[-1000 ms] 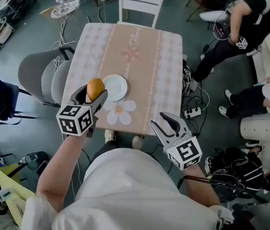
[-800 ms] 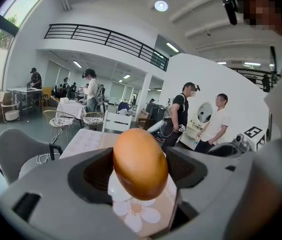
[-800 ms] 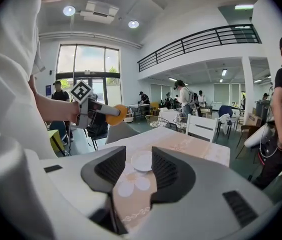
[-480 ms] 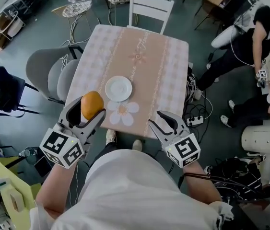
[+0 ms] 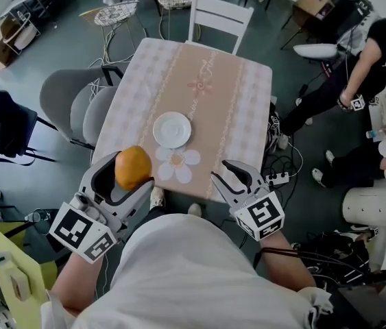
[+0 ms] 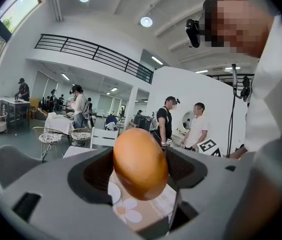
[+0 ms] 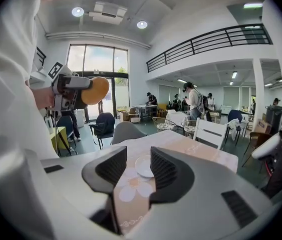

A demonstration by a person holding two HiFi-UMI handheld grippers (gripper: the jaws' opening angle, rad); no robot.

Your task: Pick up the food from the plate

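**Head view.** The left hand-held gripper (image 5: 131, 173) is clamped on the food (image 5: 132, 167), a rounded orange-brown piece. A second ago it held the food low at the plate's left rim. It has since lifted the food and drawn it back, so the food now hangs off the table (image 5: 240, 94), out past its near left corner. The plate (image 5: 172, 129) sits bare on the table's centre strip, toward the near edge, next to a printed daisy. The pick-up looks essentially done, and what is left is keeping the grip firm. The right hand-held gripper (image 5: 225, 173) waits at the table's near edge.

**Left gripper view.** Both pads press the food's sides and it sits upright between them. It is smooth and rounded, so I judge it could slip if the grip eases. The table and the daisy show below it.

**Right gripper view.** The jaws stand apart and have just been closing a little, with nothing between them. The plate shows far beyond the gap.

**Surface and room.** A checked cloth with a beige runner covers the table. A white chair (image 5: 220, 20) stands at the far edge and grey chairs (image 5: 66, 101) at the left. The hall is large, with a railed balcony, and other people (image 5: 371, 53) stand about.
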